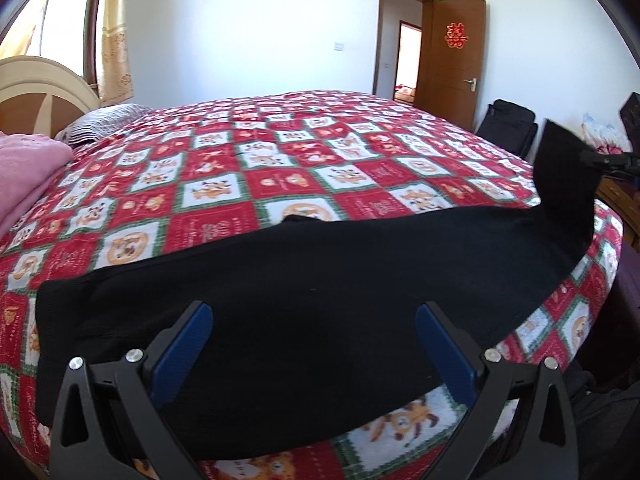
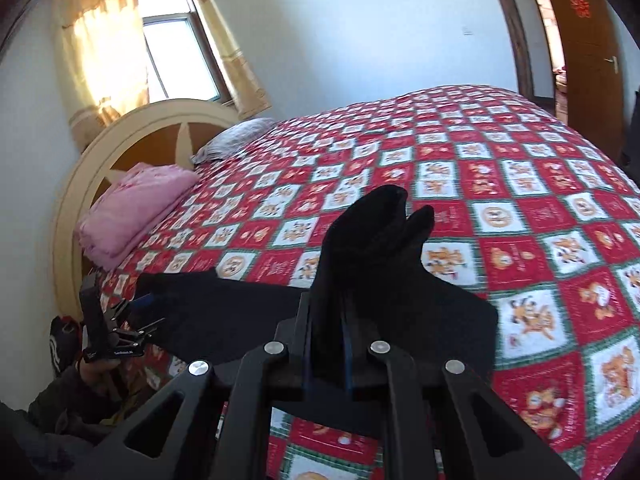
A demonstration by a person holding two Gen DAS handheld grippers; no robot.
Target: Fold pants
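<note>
While the black pants point(image 1: 304, 280) are lying along the near edge of the quilt point(image 1: 248, 168), the right gripper point(image 2: 328, 344) is pinching 1 end and lifting it off the bed; its jaws are clamping the cloth. The left gripper point(image 1: 314, 324) is hovering over the other end, jaws spreading wide, holding nothing; a pink blanket point(image 2: 136, 208) is sitting by the headboard point(image 2: 160, 132).

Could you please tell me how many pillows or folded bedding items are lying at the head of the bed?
2: a pink folded blanket nearest the bed's edge, and a grey striped pillow beyond it, both beside the headboard. More may lie out of view.
</note>
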